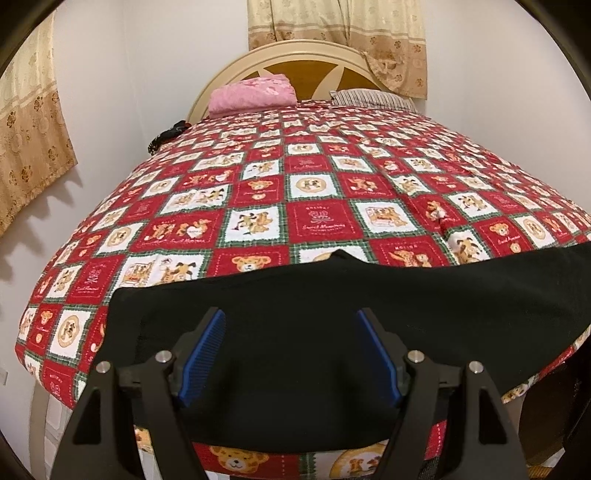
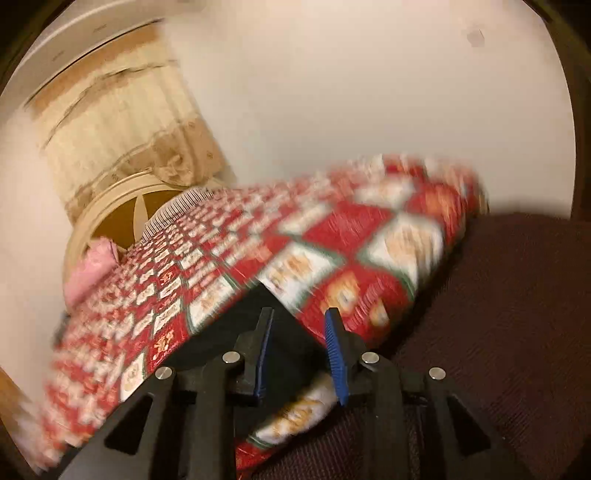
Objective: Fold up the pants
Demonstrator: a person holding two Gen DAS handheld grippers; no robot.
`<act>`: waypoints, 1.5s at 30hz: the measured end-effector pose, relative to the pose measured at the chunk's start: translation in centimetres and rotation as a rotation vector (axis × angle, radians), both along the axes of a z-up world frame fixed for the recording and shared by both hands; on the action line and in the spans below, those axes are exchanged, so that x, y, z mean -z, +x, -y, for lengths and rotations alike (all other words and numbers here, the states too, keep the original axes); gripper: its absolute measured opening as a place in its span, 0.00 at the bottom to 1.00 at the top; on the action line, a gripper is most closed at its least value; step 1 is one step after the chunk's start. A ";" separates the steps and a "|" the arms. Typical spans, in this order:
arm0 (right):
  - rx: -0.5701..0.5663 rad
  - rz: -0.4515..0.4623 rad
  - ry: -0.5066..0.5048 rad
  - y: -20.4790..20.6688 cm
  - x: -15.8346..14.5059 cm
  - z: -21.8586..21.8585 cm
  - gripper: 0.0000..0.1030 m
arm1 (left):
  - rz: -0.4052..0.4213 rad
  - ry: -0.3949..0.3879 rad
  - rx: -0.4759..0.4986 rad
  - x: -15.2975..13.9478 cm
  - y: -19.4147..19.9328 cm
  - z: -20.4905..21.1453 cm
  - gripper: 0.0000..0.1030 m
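facing headboard (image 1: pixel 295 59), right view blurred

Home bedroom, private house.

Bed fills both views: red patchwork quilt (image 1: pixel 295 192) printed with teddy bears, cream arched headboard (image 1: pixel 295 62) with wood inset against the far wall. Folded pink blanket (image 1: pixel 251 94) and striped pillow (image 1: pixel 373 98) sit at the head end. Beige floral curtains (image 1: pixel 340 33) hang above the headboard, a second curtain (image 1: pixel 33 147) on the left wall. Plain off-white painted walls (image 1: pixel 166 74). Right wrist view is motion-blurred but shows the same quilt, headboard and curtain.
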State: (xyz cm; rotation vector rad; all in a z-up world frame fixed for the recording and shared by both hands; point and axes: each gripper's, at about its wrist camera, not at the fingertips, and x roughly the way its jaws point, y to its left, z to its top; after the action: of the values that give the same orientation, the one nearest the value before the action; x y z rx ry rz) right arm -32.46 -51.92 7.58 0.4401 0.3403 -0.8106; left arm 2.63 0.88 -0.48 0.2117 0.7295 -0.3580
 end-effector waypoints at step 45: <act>-0.070 0.019 0.044 2.6 1.1 0.1 0.72 | 0.054 -0.074 -0.163 0.2 2.2 -6.8 0.79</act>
State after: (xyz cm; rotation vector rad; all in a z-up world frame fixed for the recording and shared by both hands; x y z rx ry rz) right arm -29.84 -52.00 6.47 0.4739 0.3550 -0.7313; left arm 4.78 7.68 -0.70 0.0905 0.6745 -0.2232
